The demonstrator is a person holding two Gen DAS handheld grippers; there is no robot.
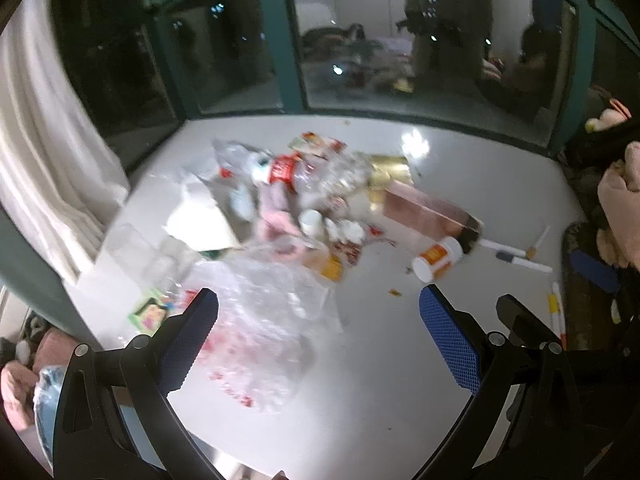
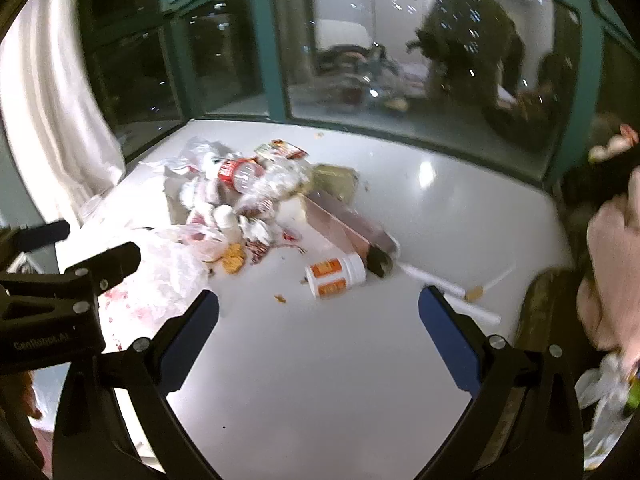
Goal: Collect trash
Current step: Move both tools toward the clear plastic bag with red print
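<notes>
Clearly nothing was picked yet: both grippers, left (image 1: 319, 312) and right (image 2: 319, 312), hovered with fingers spread and empty over the surface (image 2: 320, 360), trash (image 1: 288, 200) heaped beyond; next, close on the nearby bag (image 1: 264, 312)

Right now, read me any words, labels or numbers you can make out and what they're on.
"GenRobot.AI": on the black body of the left gripper, right wrist view.
Orange-labelled white pill bottle: print blurred, unreadable.
Red-labelled clear plastic bottle: white lettering blurred, unreadable.
Green snack packet: unreadable.
</notes>
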